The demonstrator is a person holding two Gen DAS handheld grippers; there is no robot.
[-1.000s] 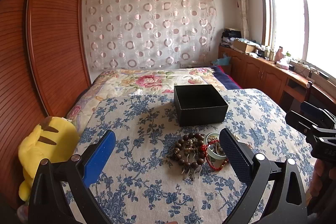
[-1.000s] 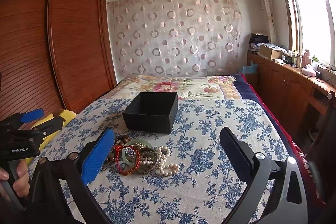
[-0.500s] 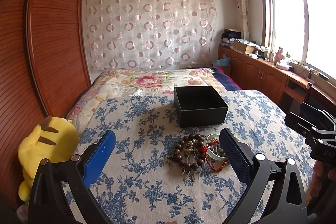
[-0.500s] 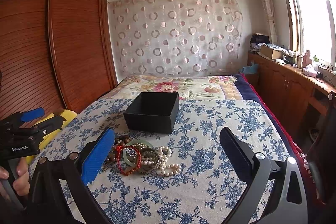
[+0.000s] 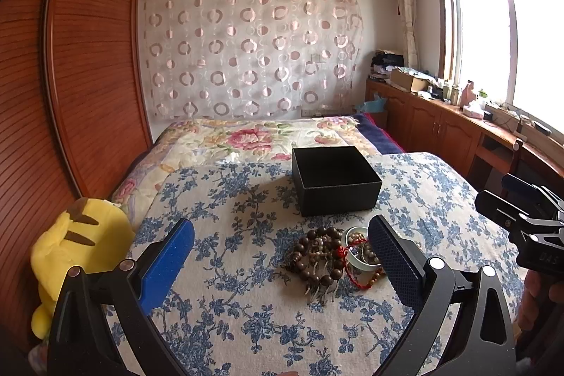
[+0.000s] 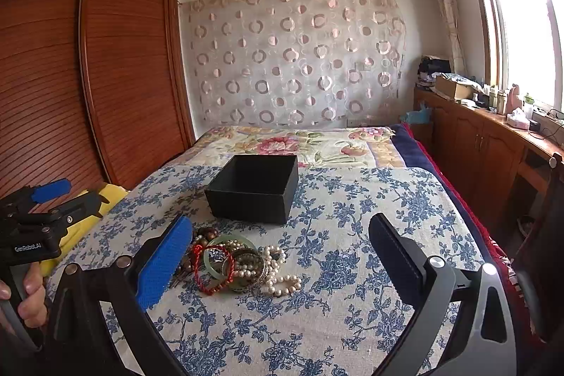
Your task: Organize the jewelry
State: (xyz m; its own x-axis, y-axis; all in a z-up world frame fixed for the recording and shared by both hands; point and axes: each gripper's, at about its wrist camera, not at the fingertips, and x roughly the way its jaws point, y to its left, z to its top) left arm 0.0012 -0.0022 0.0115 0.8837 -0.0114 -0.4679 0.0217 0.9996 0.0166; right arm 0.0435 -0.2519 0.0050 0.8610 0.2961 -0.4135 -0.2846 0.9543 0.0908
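Right wrist view is showing the right gripper (image 6: 280, 254) and left gripper (image 5: 280, 251) both hovering wide open; the jewelry pile (image 6: 234, 261) is lying on the bed (image 6: 370, 270) before the black box (image 6: 253, 187). Nothing is grasped yet; next, I judge, one gripper must pinch a bracelet.

Right gripper (image 6: 280, 256) wide apart, holding nothing, above blue-floral bedspread (image 6: 352, 221). Jewelry pile between the fingers, nearer the left blue pad: red bead bracelet (image 6: 214, 266), green bangle (image 6: 229, 254), pearl strand (image 6: 278, 273), dark wooden beads (image 6: 204, 235), all touching. Open black box (image 6: 253, 187) just beyond the pile. Left gripper (image 6: 53, 199) at far left edge, hand-held, fingers parted.
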